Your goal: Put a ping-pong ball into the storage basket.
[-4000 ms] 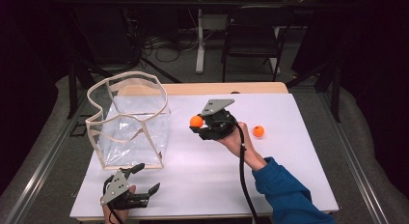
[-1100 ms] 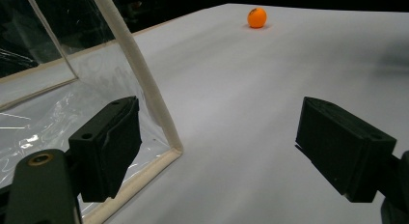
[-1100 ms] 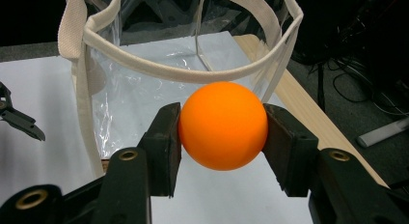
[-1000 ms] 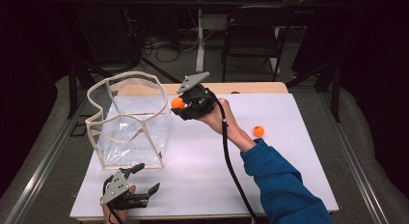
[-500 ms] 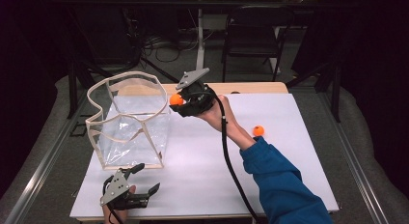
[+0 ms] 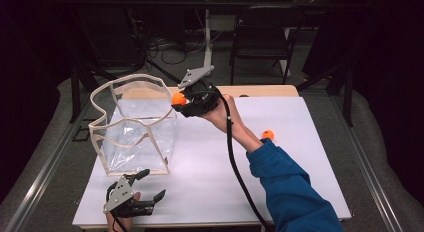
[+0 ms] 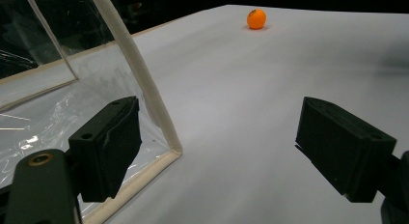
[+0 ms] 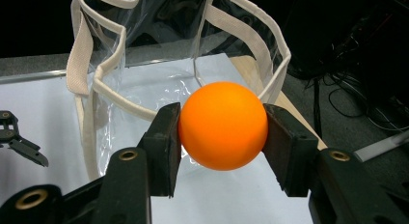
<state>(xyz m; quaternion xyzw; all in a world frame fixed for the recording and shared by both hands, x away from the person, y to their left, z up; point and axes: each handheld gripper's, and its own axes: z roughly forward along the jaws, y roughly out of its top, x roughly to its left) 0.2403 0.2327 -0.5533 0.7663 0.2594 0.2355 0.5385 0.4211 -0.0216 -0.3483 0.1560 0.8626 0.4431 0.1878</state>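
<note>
My right gripper is shut on an orange ball and holds it in the air beside the top right rim of a clear plastic bag with cream trim. In the right gripper view the ball sits pinched between both pads, with the bag's open mouth just beyond it. A second orange ball lies on the white table to the right; the left gripper view shows it far off. My left gripper rests open at the table's front left, near the bag's lower corner.
The white table top spreads right of the bag. A wooden strip runs along its far edge. Behind stand a dark chair, cables and stands. A black cable trails from the right gripper along the blue sleeve.
The right gripper has carried the ball from the table's middle up and left to the bag's rim, shifting only slightly in the last half second. The left gripper has stayed put.
</note>
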